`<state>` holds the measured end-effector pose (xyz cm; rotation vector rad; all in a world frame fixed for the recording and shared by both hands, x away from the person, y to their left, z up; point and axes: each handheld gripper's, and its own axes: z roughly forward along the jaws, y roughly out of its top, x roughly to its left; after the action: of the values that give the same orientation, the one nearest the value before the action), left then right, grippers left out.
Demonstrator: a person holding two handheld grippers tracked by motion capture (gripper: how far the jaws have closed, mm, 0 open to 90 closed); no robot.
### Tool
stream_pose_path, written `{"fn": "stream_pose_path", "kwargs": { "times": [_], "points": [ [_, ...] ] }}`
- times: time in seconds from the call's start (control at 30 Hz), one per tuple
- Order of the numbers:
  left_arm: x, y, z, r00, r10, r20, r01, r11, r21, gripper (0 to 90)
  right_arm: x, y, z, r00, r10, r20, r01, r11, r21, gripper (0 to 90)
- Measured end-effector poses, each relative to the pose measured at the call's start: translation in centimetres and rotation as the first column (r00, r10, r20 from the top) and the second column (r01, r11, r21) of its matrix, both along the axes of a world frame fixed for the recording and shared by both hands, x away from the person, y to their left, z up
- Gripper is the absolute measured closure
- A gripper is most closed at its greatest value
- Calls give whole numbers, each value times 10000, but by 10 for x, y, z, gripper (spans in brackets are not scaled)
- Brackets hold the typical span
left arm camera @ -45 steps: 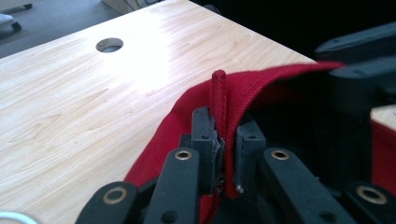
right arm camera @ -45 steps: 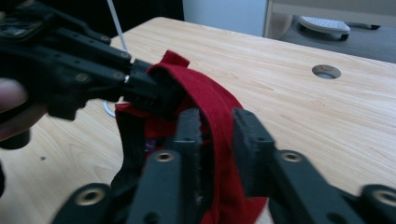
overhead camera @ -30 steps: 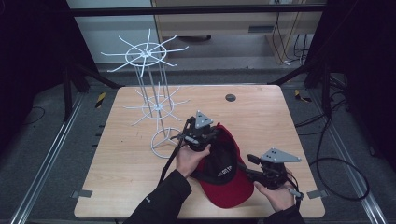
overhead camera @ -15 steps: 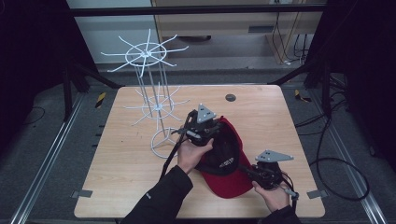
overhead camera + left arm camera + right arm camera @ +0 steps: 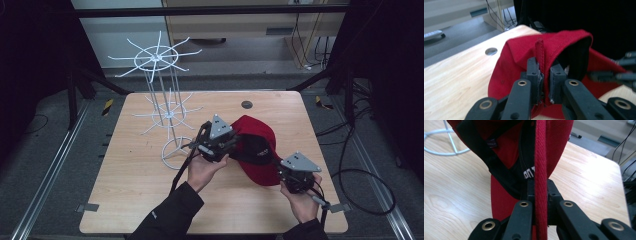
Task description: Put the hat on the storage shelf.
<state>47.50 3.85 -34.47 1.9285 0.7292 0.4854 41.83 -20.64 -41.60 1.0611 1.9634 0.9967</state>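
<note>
Both tongs — left [image 5: 226, 143], right [image 5: 289, 176] — clamped on the red cap [image 5: 260, 150].

The red cap [image 5: 257, 150] is lifted & carried further back on the table vs 1 s ago, now opened out w/ its black lining up. The left gripper [image 5: 226, 145] is raised, closer to the white rack (slightly). The right gripper [image 5: 287, 172] is drawn nearer the front edge.
</note>
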Motion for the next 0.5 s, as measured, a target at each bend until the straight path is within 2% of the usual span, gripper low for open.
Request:
{"fn": "stream_pose_path", "kwargs": {
  "times": [0.1,0.27,0.37,0.5],
  "points": [
    [-2,6,-12,9998,39,-187,-39,10000,5,810,0,2,-4,9998,203,46,-202,9995,-246,855],
    [-6,21,-26,9989,104,-453,-107,9999,-58,810,-3,7,-4,9986,538,18,-537,9985,-40,837],
    [-10,32,-30,9983,220,-533,-226,9997,-101,810,-4,9,-5,9980,603,-174,-601,9981,129,810],
    [-14,42,-37,9978,220,-630,-226,9997,-80,810,-6,12,-5,9963,829,-246,-832,9965,-109,842]
  ]
}}
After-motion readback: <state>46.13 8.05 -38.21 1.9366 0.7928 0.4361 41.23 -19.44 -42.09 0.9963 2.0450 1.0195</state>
